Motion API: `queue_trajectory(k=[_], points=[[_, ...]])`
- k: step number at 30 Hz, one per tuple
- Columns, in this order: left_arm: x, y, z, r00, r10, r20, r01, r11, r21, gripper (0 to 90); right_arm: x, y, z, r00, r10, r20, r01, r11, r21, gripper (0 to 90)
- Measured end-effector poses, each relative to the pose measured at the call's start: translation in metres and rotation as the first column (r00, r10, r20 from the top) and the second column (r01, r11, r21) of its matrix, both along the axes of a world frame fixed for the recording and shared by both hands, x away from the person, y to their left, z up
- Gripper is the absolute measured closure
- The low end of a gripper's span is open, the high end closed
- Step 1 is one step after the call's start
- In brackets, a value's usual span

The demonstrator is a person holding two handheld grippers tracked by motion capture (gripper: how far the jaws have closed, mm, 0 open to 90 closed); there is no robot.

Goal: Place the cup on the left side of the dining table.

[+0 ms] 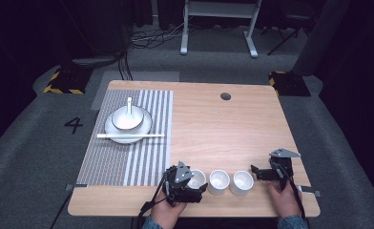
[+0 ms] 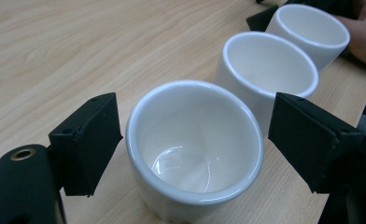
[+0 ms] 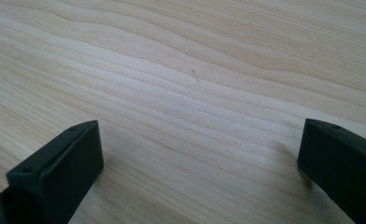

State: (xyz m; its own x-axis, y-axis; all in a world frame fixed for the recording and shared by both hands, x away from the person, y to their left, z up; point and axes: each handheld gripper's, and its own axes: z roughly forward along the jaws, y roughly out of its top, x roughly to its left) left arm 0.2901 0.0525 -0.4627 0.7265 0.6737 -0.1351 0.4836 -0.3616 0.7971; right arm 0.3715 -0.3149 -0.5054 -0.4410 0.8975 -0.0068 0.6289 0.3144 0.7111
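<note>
Three white cups stand in a row near the table's front edge: the left cup (image 1: 197, 178), the middle cup (image 1: 219, 181) and the right cup (image 1: 241, 182). My left gripper (image 1: 199, 183) is open, its jaws standing on either side of the left cup (image 2: 195, 149) with a narrow gap at each pad. Beyond it the middle cup (image 2: 270, 70) and the right cup (image 2: 312, 28) line up. My right gripper (image 1: 256, 173) is open just right of the right cup, apart from it. Between its jaws lies bare wood, with the right gripper (image 3: 200, 158) holding nothing.
A striped placemat (image 1: 147, 162) covers the table's left part. On it stands a plate (image 1: 145, 128) with a bowl (image 1: 127, 118) and a spoon (image 1: 129, 105), with chopsticks (image 1: 130, 135) across the plate's front. A cable hole (image 1: 225, 96) lies at the back.
</note>
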Motion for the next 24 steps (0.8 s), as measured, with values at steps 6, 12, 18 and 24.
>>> queue_trajectory(k=[6,12,18,24], points=[[0.005,-0.002,-0.014,0.9991,0.003,-0.042,-0.004,1.0,-0.008,16.6,0.0,0.0,0.0,1.0,0.0,0.0,0.0,1.0,0.0,0.1],[0.007,-0.004,-0.021,0.9988,-0.019,-0.044,0.019,0.9998,0.007,18.6,0.0,0.0,0.0,1.0,-0.001,0.0,0.001,1.0,0.0,0.1],[0.009,-0.007,-0.026,0.9995,-0.017,-0.028,0.017,0.9997,0.015,22.6,0.0,0.0,0.0,1.0,0.0,0.0,0.0,1.0,0.0,0.1],[0.008,-0.01,-0.028,0.9998,-0.002,-0.021,0.003,0.9994,0.034,24.0,0.0,0.0,0.0,1.0,0.0,0.001,0.0,1.0,-0.001,0.1]])
